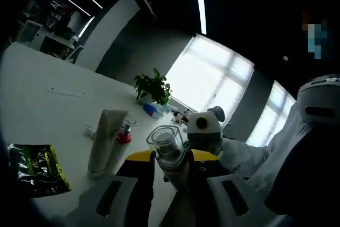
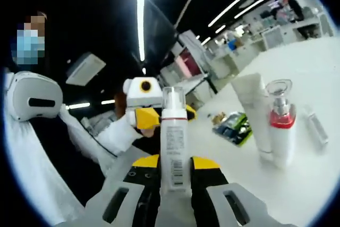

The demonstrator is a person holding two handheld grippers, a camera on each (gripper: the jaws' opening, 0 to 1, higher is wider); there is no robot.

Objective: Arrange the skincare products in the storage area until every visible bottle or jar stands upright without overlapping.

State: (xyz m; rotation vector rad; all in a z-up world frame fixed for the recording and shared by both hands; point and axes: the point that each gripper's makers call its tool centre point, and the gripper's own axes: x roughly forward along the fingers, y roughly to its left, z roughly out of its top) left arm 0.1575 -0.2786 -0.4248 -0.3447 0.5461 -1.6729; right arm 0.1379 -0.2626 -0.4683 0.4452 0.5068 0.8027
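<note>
Left gripper view puts the green packet [image 1: 36, 167] flat at your far left, then the white tube [image 1: 106, 139] standing cap-down on the table [image 1: 48, 110], and your left gripper [image 1: 171, 164] pinching the clear-capped bottle [image 1: 166, 146]. Right gripper view: your right gripper [image 2: 174, 176] clamps the white pump bottle [image 2: 173, 139], long axis upright, and its open spot lies right, beside the red-collared bottle [image 2: 280, 126].

Dim room; window [image 1: 212, 75] glare, ceiling strip lights; fisheye-warped edges.
</note>
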